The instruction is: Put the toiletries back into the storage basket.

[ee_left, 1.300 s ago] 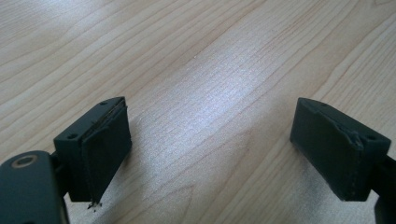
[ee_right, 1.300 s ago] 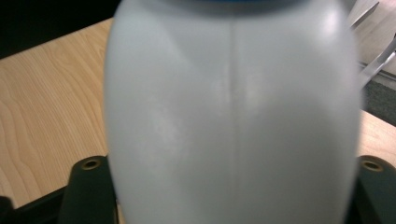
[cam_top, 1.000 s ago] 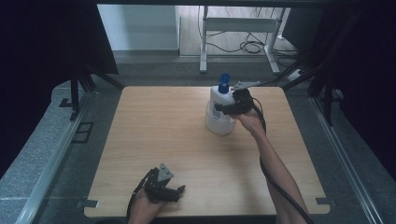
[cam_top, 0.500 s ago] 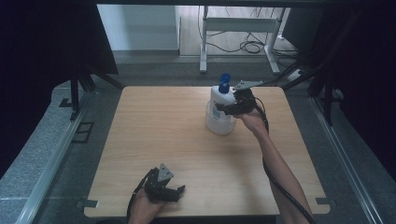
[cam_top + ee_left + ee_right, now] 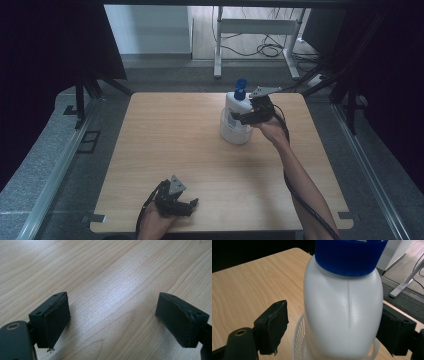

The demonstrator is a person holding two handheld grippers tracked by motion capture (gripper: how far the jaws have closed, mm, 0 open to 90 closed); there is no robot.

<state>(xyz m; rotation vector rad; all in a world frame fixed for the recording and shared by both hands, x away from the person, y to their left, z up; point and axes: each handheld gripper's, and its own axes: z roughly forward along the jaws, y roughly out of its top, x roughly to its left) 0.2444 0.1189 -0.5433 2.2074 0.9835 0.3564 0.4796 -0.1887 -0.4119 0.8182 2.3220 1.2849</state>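
Bottle [image 5: 236, 120], white with a blue cap [image 5: 240, 89], stands upright toward the far right of the table [image 5: 200, 165], at about 1 o'clock from its centre. In the right gripper view its base sits inside a white ribbed basket [image 5: 298, 340].

Nearest the person, at about 7 o'clock on the table, the left gripper [image 5: 186, 206] is held low near the front edge. In the left gripper view its jaws stand wide apart with bare wood grain between them.

Farther off, the right gripper [image 5: 239, 118] reaches the bottle from the bottle's 3 o'clock side, the forearm [image 5: 300, 180] stretching across the right part of the table. In the right gripper view the bottle's body [image 5: 342, 312] sits between the parted jaws. The right-hand jaw lies against or just beside the bottle's wall, while a gap shows between the left-hand jaw and the bottle, so the gripper is not clamped on it.

Beyond the table's far edge, a white desk frame [image 5: 260, 30] and loose cables [image 5: 265, 49] rest on the floor.
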